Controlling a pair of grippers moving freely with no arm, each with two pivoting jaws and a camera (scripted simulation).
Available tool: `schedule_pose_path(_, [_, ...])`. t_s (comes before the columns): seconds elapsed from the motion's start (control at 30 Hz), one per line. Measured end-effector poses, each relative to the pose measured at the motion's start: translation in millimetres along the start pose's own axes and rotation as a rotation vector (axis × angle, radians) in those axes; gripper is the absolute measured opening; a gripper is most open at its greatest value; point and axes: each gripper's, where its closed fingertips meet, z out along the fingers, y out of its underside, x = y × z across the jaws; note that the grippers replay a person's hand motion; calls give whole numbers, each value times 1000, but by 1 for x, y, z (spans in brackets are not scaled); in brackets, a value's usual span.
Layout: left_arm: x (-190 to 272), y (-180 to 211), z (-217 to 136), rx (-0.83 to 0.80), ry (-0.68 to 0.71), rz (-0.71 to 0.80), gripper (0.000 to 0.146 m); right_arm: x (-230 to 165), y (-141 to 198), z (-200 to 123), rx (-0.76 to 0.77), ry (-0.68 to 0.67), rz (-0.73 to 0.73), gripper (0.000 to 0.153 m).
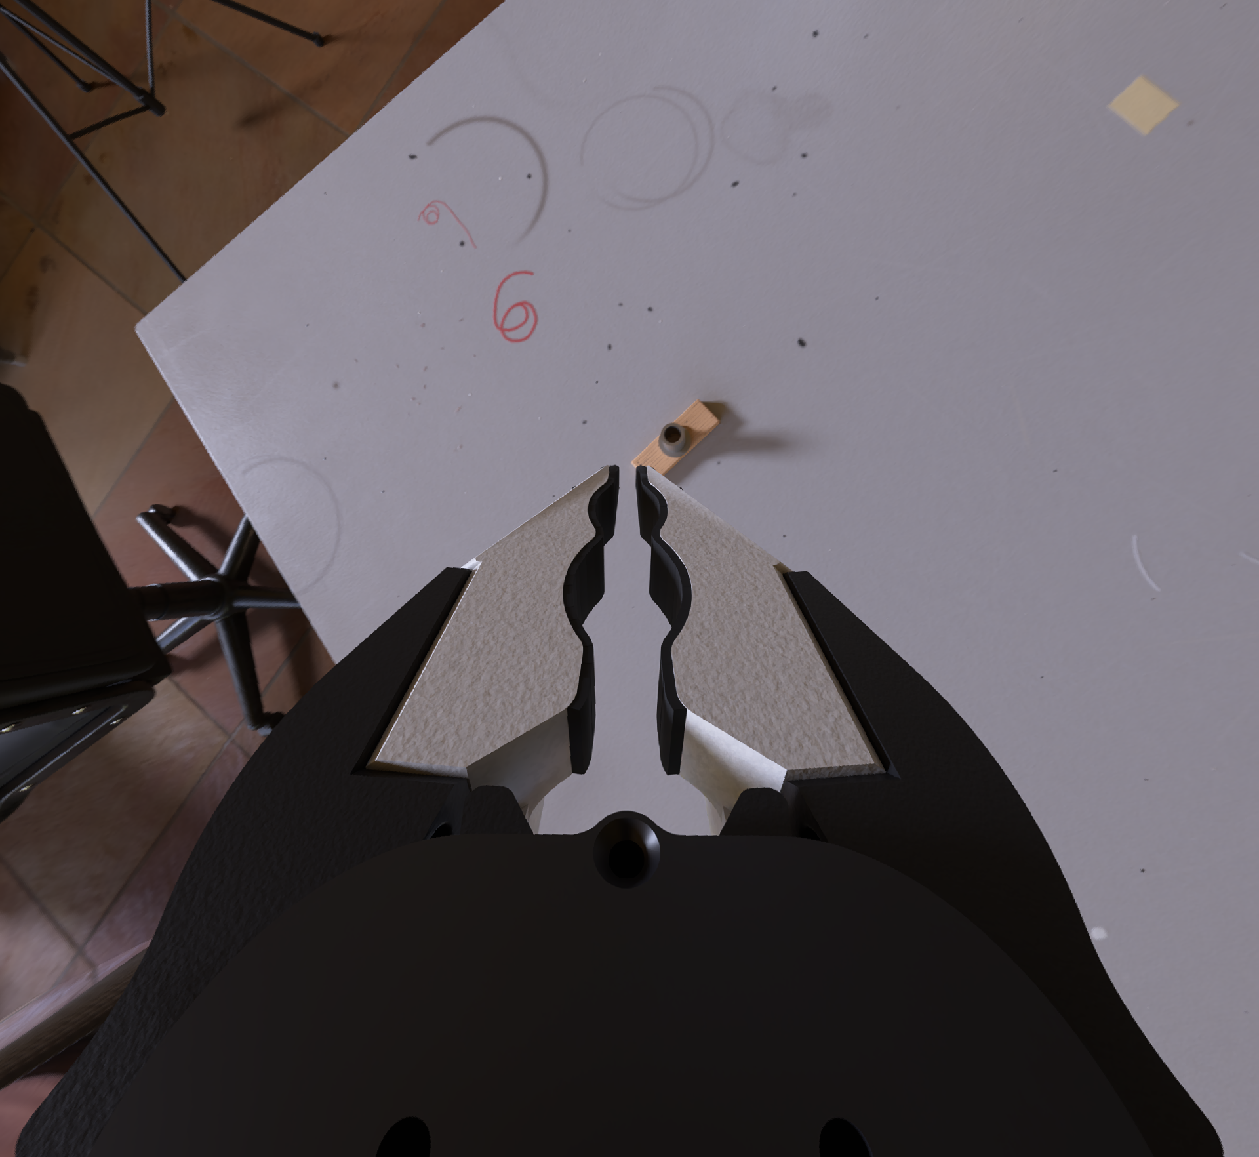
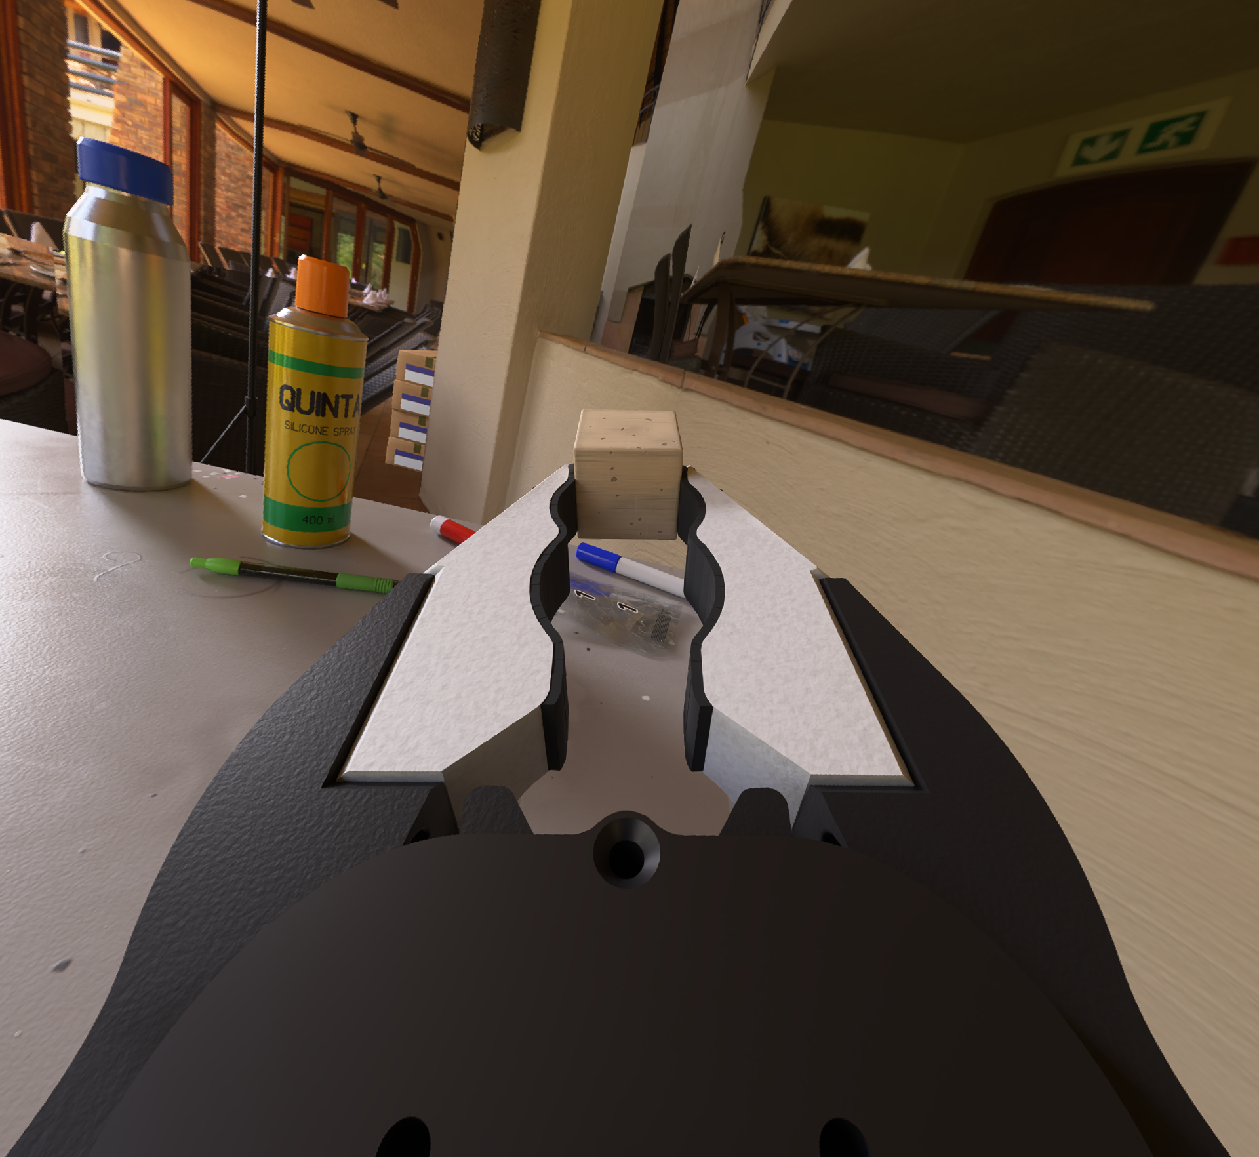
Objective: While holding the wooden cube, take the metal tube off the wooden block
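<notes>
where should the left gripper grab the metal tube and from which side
Grip the metal tube across its round wall, coming straight down from above. It stands upright on the wooden block, open end up. The left gripper looks nearly shut, so it likely needs opening first.

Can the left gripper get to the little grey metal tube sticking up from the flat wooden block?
Probably yes. The left gripper hangs above the grey table, with the little grey metal tube on the flat wooden block just ahead and nothing between. Its jaws look nearly shut, so they would likely need to open first.
</notes>
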Motion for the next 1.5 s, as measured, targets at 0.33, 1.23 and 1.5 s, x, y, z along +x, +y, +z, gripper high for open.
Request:
schedule_pose_path(0.33, [-10,9,4,-67,-36,39,27,-2,5,2,-17,-10,2,28])
schedule_pose_path(1.23, [11,24,54,-308,68,93,47,-5,13,4,-41,-21,1,28])
schedule_pose_path(1.5, [16,30,76,-379,95,173,40,-6,12,4,-39,-23,-4,28])
